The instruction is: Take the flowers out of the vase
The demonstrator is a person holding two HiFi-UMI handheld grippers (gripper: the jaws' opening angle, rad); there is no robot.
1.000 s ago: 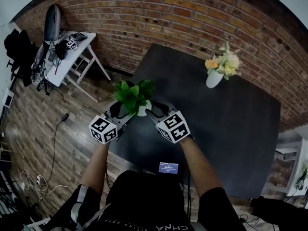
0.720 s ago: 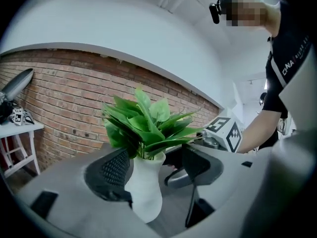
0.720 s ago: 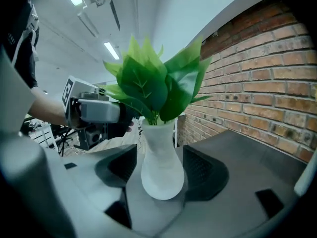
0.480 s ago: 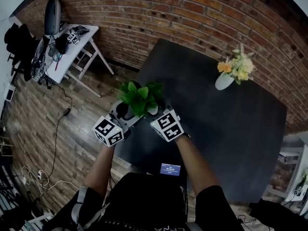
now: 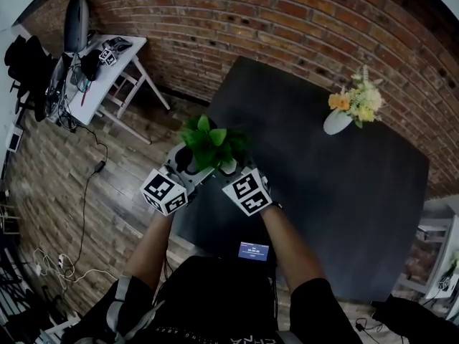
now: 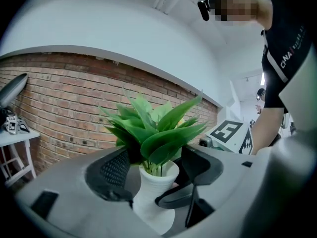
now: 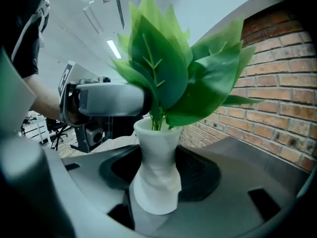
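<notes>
A small white vase (image 5: pixel 228 165) with green leaves (image 5: pixel 208 140) sits between both grippers at the left edge of the black table (image 5: pixel 323 192). My left gripper (image 5: pixel 192 162) comes in from the left. It is shut on the vase's (image 6: pixel 153 202) neck, just below the leaves (image 6: pixel 153 133), with the left gripper (image 6: pixel 156 170) pads on either side. My right gripper (image 5: pixel 233 167) comes in from the right. Its jaws have just been closing with the vase (image 7: pixel 156 182) between them, and the right gripper (image 7: pixel 158 170) pads lie against the lower body.
A second white vase (image 5: pixel 336 122) with yellow and orange flowers stands at the table's far right. A white side table (image 5: pixel 107 70) with gear stands on the wooden floor at far left. A brick wall (image 5: pixel 287 20) runs behind. A small lit screen (image 5: pixel 251 250) lies near the table's front edge.
The right gripper has moved in and lower beside the vase. The vase, the leaves and the left gripper have shifted slightly.
</notes>
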